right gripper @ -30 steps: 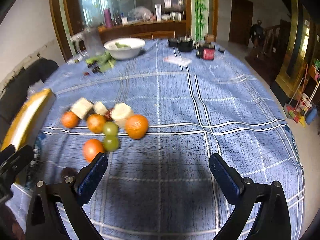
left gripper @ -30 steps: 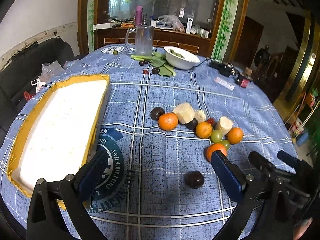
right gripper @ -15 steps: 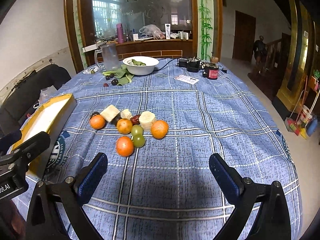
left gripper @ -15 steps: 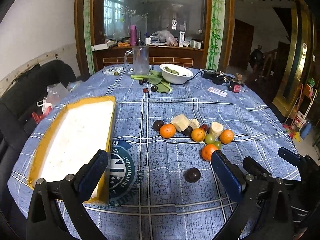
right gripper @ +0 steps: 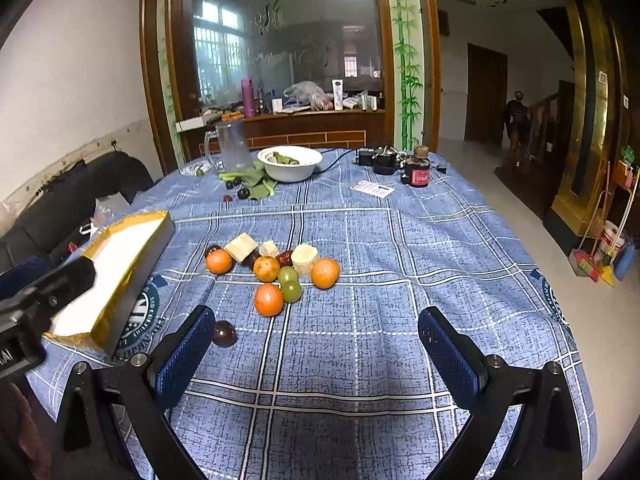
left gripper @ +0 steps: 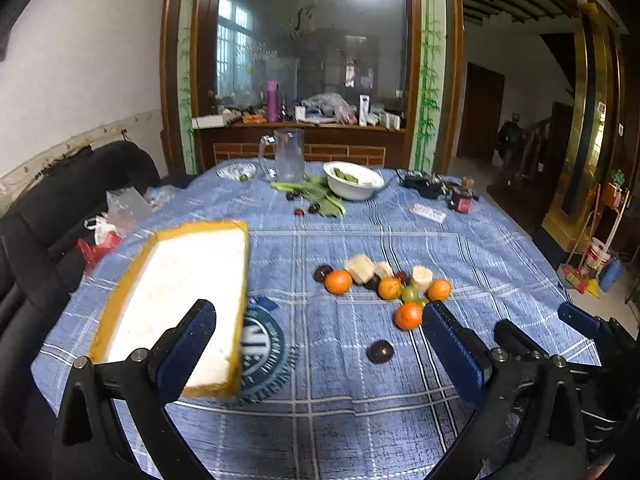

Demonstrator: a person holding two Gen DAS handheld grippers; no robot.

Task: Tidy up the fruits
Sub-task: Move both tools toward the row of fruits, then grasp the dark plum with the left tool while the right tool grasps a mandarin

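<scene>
On the blue checked tablecloth [right gripper: 400, 240], my left gripper [left gripper: 320, 354] and right gripper [right gripper: 316, 350] hover wide apart and empty, so next I reach for the dark plum [right gripper: 223, 333], bound for the foam tray [left gripper: 180, 280].

- The table [right gripper: 400, 264] wears a blue cloth checked with white and dark lines.
- The tray [left gripper: 176, 292], beyond the left jaws, is white inside with a yellow rim.
- Oranges [right gripper: 268, 300] are bright orange, grapes [right gripper: 291, 291] pale green.
- The plum [right gripper: 223, 333], beside the right jaws, is dark purple.
- The bowl [right gripper: 290, 163] is white.
</scene>
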